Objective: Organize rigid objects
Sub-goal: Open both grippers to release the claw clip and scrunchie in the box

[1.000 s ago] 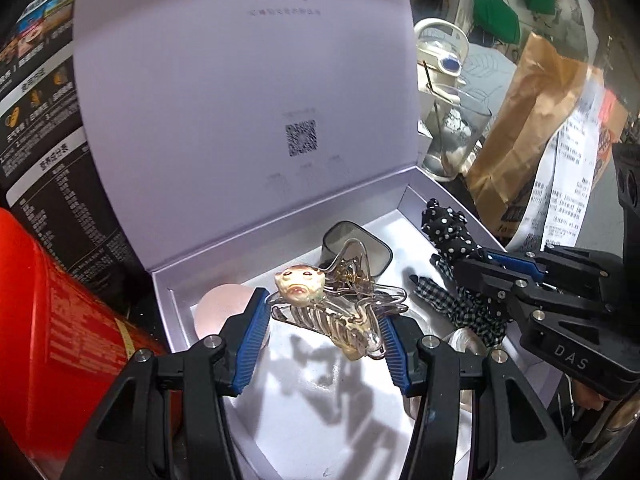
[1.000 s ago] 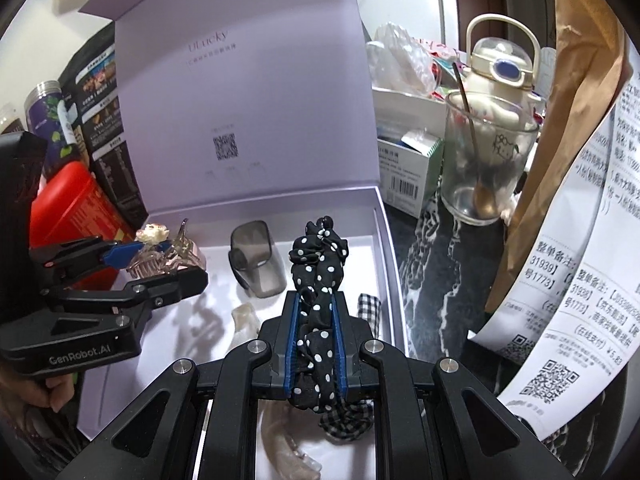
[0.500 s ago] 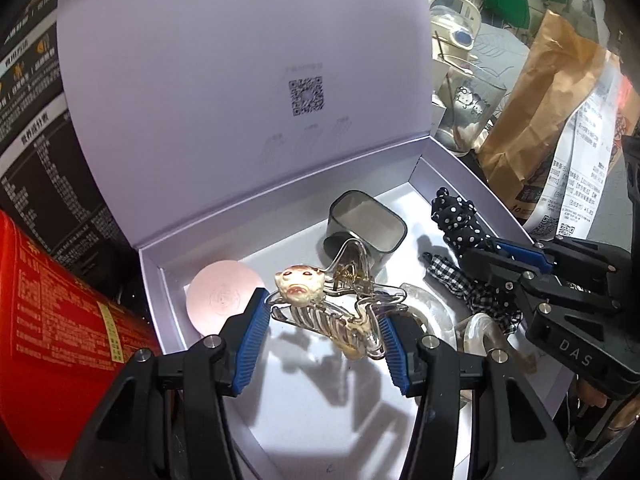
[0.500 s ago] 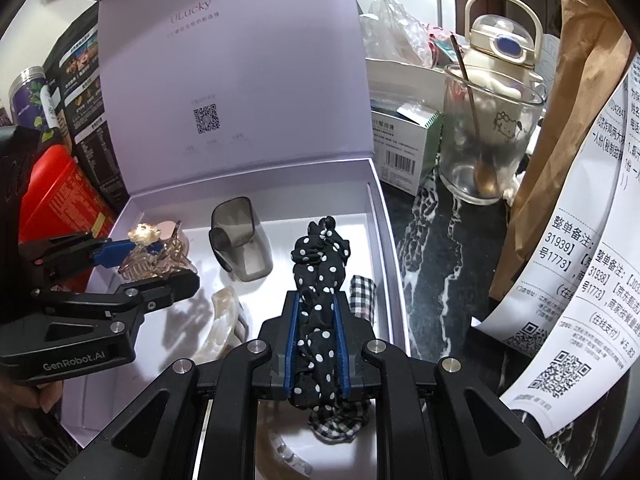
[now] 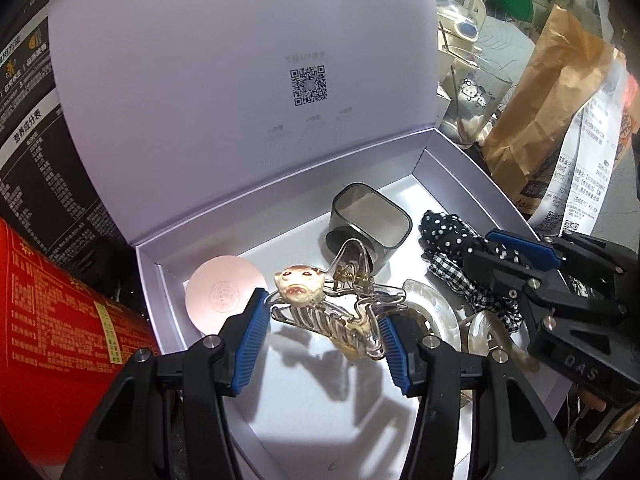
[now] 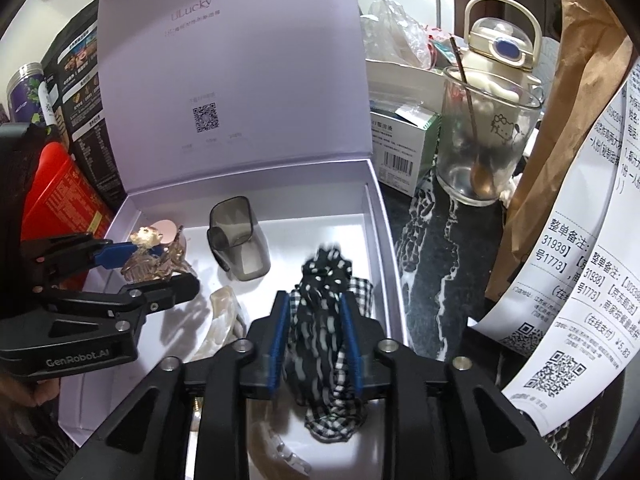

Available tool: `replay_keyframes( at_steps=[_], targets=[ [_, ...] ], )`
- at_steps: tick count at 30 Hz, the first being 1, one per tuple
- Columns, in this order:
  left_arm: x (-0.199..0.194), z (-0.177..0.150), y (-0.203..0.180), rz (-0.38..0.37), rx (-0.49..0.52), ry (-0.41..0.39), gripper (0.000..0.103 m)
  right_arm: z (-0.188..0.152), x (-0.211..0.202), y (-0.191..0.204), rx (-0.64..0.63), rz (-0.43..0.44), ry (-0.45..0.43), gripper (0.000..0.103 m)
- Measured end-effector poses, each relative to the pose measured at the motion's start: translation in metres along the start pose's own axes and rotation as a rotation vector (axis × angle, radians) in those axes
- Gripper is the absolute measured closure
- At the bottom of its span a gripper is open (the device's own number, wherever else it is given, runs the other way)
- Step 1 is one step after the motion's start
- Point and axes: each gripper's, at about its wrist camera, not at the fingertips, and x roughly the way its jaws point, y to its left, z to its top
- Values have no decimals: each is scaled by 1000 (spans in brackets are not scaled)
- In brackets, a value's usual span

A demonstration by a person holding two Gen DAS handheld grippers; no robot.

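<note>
Mostly sorted into open lilac gift box [image 6: 372, 216]: grey cup [image 5: 370, 226], pink disc [image 5: 224, 292], shell clips already inside; left claw [image 5: 322, 334] clamped on clear skull hair clip [image 5: 332, 312] above box floor, right claw [image 6: 316, 340] opening, dropping polka-dot scrunchie [image 6: 326, 276] onto gingham one.

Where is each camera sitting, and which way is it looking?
Left wrist view: sits on the left gripper, looking down into the open box past the clear hair claw it holds; the right gripper shows too.
Right wrist view: sits on the right gripper, whose jaws are opening around the dotted scrunchie; the left gripper shows too.
Both share the box and grey cup.
</note>
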Motion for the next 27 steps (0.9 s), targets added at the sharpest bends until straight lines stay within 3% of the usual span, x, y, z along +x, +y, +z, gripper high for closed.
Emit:
replay_keyframes(
  at_steps=[2, 11, 12, 13, 16, 27],
  targets=[
    [0, 1, -2, 27, 12, 12, 50, 1, -2, 0, 0, 0, -6, 66],
    [-9, 0, 4, 32, -14, 10, 49, 7, -15, 0, 4, -16, -38, 60],
    [-11, 0, 4, 34, -14, 7, 41, 5, -16, -2, 4, -18, -40, 60],
    [-13, 1, 4, 34, -11, -1, 26, 4, -16, -1, 3, -20, -43, 60],
    [-21, 1, 1, -4, -9, -21, 16, 9, -20, -3, 2, -23, -62, 60],
    [-57, -1, -12, -25, 10, -85, 15, 13, -69, -4, 3, -53, -140, 60]
  ],
)
